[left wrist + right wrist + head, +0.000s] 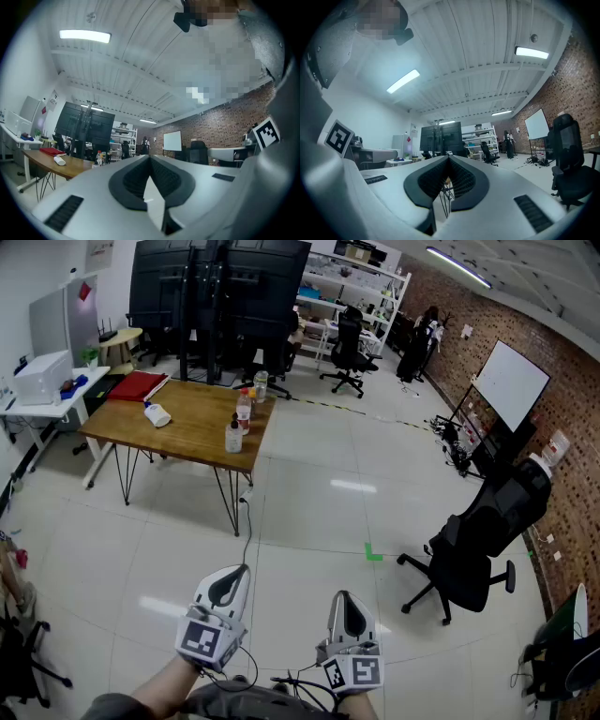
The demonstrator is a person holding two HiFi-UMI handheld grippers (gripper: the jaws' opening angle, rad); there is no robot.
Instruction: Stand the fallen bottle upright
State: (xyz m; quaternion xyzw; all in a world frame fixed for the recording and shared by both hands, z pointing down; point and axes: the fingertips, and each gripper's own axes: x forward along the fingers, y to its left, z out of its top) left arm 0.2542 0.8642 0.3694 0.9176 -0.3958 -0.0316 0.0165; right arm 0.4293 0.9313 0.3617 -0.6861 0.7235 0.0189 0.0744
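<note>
Head view, upper left: fallen bottle (157, 414) lying on its side on wooden table (192, 432), near red folder (138, 385), left of three upright bottles (233, 435). Well apart from it, low over floor (309, 521), left gripper (241, 571) and right gripper (340, 597), both with fingers pressed together, holding nothing.

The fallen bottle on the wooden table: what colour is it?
The fallen bottle is white. The head view shows it best, lying on the wooden table.
</note>
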